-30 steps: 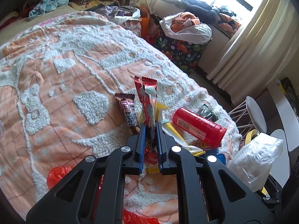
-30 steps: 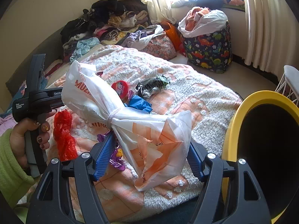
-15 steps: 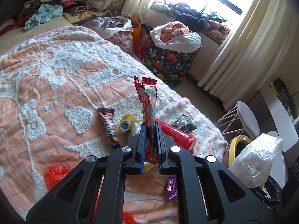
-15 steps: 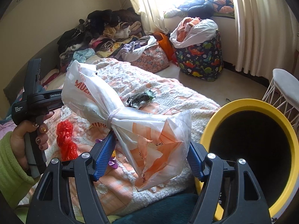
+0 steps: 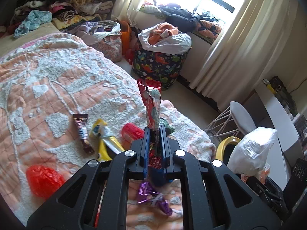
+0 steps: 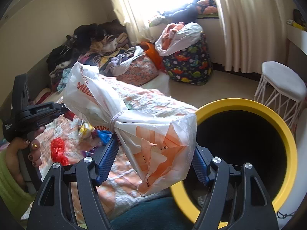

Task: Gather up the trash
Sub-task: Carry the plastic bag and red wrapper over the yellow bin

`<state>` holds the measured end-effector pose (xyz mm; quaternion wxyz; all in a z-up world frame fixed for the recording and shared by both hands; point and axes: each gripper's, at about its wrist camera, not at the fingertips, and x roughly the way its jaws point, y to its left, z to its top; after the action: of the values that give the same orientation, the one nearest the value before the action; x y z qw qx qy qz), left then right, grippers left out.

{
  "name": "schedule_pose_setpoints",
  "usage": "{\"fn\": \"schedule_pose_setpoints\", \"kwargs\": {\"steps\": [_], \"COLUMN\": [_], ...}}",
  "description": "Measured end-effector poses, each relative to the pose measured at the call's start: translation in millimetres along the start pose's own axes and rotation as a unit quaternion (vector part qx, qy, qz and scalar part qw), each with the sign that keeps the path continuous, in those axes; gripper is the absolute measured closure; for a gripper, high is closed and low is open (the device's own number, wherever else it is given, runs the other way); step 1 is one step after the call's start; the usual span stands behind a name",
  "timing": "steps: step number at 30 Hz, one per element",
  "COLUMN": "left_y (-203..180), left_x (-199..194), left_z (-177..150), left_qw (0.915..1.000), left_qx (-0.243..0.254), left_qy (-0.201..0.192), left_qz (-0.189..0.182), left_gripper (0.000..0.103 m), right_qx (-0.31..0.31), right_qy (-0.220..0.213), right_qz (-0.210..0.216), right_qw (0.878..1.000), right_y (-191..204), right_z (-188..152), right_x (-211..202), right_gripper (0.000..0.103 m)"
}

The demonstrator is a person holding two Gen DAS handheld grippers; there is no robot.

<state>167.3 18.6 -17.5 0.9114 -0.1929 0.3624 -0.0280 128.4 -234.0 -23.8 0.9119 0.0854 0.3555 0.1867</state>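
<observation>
My left gripper (image 5: 154, 129) is shut on a red snack wrapper (image 5: 151, 103), which stands upright above the orange and white bedspread (image 5: 57, 88). Below it lie a brown chocolate wrapper (image 5: 82, 132), a yellow wrapper (image 5: 103, 136), a red tube (image 5: 132, 132), red plastic (image 5: 43, 178) and purple foil (image 5: 151, 195). My right gripper (image 6: 153, 145) is shut wide on a tied white and orange plastic bag (image 6: 134, 118), held just left of a yellow-rimmed black bin (image 6: 287, 138). The bag hides the right pad. The same bag (image 5: 253, 149) shows at the right of the left wrist view.
A dinosaur-print bag stuffed with clothes (image 5: 159, 65) stands on the floor past the bed's corner. A white wire stool (image 6: 284, 84) sits beside the bin, with curtains (image 6: 239, 25) behind. Clothes (image 5: 63, 5) are piled at the bed's far end. A person's hand (image 6: 23, 153) grips the left tool's handle.
Both grippers have risen and shifted toward the bed's corner with their loads. The bin's mouth fills more of the right wrist view, and the bed's trash sits lower and further left.
</observation>
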Motion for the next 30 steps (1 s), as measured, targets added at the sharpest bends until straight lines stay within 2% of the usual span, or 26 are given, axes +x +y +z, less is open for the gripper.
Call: {"fn": "schedule_pose_setpoints", "kwargs": {"steps": [30], "left_y": [-114.5], "left_x": [12.0], "left_z": [-23.2], "left_qw": [0.9937], "left_qx": [0.09], "left_qy": [0.008], "left_qz": [-0.066], "left_gripper": [0.097], "right_qx": [0.089], "right_qy": [-0.051], "right_qz": [-0.056], "right_qw": [0.993], "right_y": [-83.4], "right_z": [-14.4], "right_x": [-57.1], "right_gripper": [0.035]}}
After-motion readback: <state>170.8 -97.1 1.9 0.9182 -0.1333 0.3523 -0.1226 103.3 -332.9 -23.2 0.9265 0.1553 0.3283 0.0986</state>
